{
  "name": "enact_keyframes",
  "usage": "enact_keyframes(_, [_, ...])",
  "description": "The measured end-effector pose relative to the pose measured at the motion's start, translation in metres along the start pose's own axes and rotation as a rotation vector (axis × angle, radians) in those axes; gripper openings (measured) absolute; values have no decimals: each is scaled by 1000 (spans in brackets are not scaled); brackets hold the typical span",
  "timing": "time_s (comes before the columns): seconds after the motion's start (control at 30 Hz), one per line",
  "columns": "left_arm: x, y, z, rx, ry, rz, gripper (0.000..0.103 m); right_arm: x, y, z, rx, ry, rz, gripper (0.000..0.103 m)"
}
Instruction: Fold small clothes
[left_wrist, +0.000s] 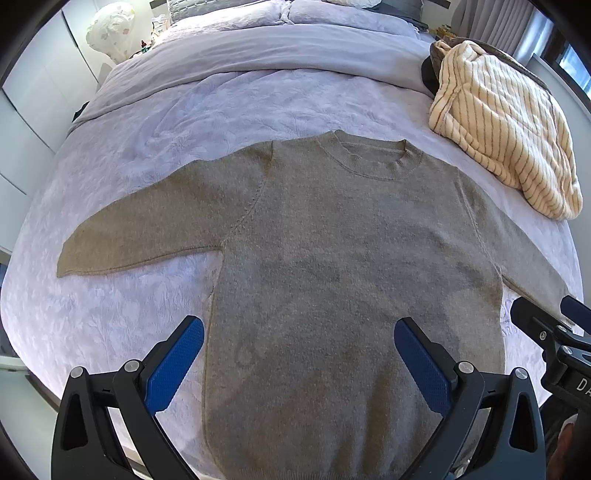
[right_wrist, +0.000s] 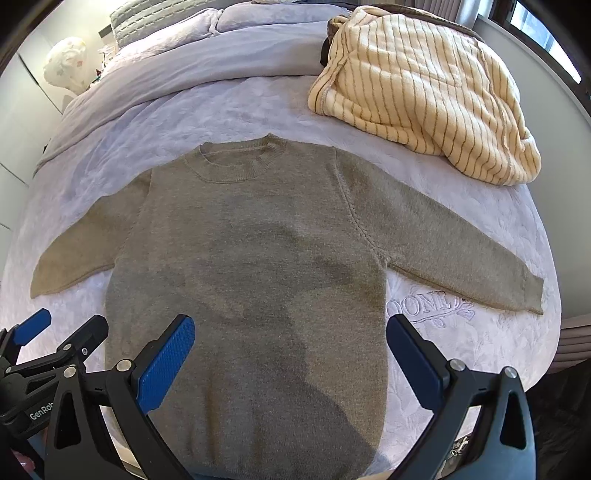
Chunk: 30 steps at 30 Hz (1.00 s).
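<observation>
A grey-brown knit sweater (left_wrist: 332, 258) lies flat and face up on the bed, collar away from me, both sleeves spread outward; it also shows in the right wrist view (right_wrist: 251, 266). My left gripper (left_wrist: 299, 350) is open and empty, hovering above the sweater's lower body near the hem. My right gripper (right_wrist: 291, 350) is open and empty too, above the lower body, a little right of the left one. The right gripper shows at the right edge of the left wrist view (left_wrist: 546, 325). The left gripper shows at the left edge of the right wrist view (right_wrist: 55, 332).
A lilac quilted bedspread (left_wrist: 221, 110) covers the bed. A cream striped fleece garment (left_wrist: 506, 125) lies bunched at the far right, also seen in the right wrist view (right_wrist: 424, 88). Pillows (right_wrist: 236, 18) sit at the head. The bed's edge lies just below the sweater hem.
</observation>
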<state>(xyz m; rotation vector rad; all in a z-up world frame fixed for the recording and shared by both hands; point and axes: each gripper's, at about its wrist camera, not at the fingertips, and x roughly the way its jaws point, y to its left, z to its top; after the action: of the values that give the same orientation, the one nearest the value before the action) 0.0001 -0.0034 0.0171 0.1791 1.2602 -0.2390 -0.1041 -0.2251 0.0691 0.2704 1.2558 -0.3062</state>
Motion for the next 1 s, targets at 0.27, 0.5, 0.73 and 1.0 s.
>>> enact_keyframes(0.27, [0, 0, 1, -1, 2, 0, 103, -2, 2, -1, 2, -2, -3, 103])
enact_keyframes(0.5, [-3, 0, -5, -6, 2, 2, 103, -3, 3, -1, 0, -3, -1, 103])
enact_keyframes(0.73, [-3, 4, -7, -14, 12, 1, 103, -3, 2, -2, 3, 0, -4, 103])
enact_keyframes(1.0, [-3, 5, -6, -13, 13, 0, 103, -2, 2, -5, 2, -4, -5, 103])
